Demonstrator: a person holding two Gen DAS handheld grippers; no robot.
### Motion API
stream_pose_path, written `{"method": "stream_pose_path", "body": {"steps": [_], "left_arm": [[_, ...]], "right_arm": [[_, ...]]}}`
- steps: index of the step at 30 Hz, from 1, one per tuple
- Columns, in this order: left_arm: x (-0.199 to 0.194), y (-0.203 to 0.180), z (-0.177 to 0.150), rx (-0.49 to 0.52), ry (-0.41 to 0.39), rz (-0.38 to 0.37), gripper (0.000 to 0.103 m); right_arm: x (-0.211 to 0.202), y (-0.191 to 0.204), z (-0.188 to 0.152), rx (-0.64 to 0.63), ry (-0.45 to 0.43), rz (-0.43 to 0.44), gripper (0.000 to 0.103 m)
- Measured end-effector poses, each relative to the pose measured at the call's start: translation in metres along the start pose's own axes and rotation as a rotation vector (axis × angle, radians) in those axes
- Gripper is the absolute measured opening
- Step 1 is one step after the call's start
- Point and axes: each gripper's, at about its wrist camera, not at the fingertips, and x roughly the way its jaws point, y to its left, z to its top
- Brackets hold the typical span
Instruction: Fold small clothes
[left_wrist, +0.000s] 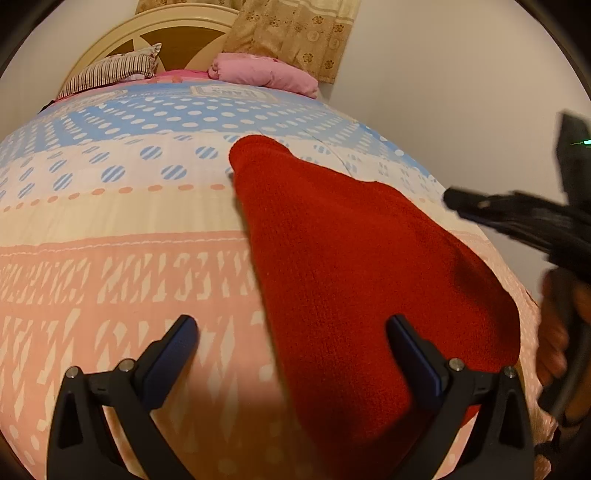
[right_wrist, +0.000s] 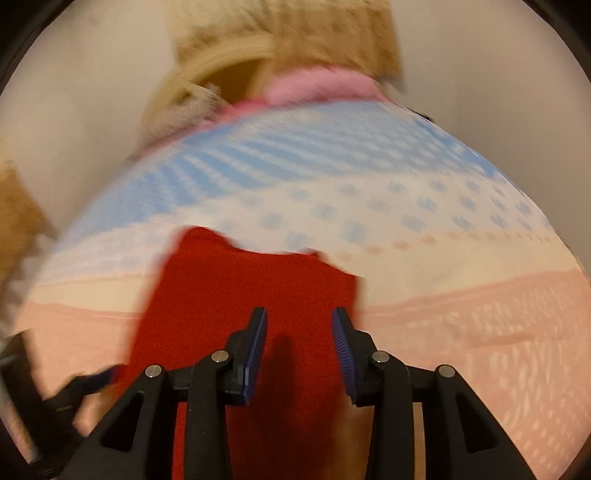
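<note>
Pastel patterned bedsheet (left_wrist: 110, 229) in blue, cream and pink covered the bed, and a red knitted garment (left_wrist: 351, 266) lay flat on it. Left claw (left_wrist: 291, 354) stood wide apart, empty, at the garment's near edge. Right claw (right_wrist: 299, 350) hovered above the garment, partly apart, gripping nothing.

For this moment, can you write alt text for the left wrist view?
A red knit garment lies on a patterned bedspread, reaching from the foreground toward the pillows. The left gripper is open, holding nothing, with one of its fingers over the red knit. The right gripper enters blurred from the right edge.
</note>
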Motion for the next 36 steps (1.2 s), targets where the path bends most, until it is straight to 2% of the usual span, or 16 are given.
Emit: {"method": "stream_pose_path", "body": {"steps": [2,4,5,9,11,16,22,29,36], "left_arm": [[0.0,-0.001,0.0,0.003,-0.002,0.004,0.103],[0.0,-0.001,-0.001,0.002,-0.004,0.007,0.103],[-0.001,-0.001,-0.001,0.001,-0.004,0.006,0.103],[-0.002,-0.001,-0.002,0.002,-0.003,-0.001,0.103],[-0.001,-0.002,-0.001,0.012,-0.004,0.004,0.103],[-0.001,-0.003,-0.002,0.023,0.0,0.0,0.103],[0.0,-0.006,-0.003,0.039,-0.004,0.011,0.103],[0.002,-0.004,-0.003,0.024,0.007,0.004,0.103],[-0.009,-0.009,-0.007,0.045,-0.032,-0.007,0.103]], "right_arm": [[-0.01,0.025,-0.007,-0.073,-0.007,0.073,0.038],[-0.005,0.043,-0.015,-0.133,0.044,0.164,0.038],[0.002,0.048,-0.019,-0.146,0.071,0.172,0.038],[0.031,0.029,-0.03,-0.11,0.14,0.12,0.035],[0.03,0.022,-0.034,-0.12,0.126,0.133,0.031],[0.022,0.01,-0.043,-0.092,0.098,0.158,0.031],[0.02,-0.004,-0.053,-0.024,0.049,0.191,0.024],[0.029,-0.001,-0.047,-0.03,0.023,0.162,0.024],[0.019,0.001,-0.054,-0.081,0.034,0.149,0.024]]}}
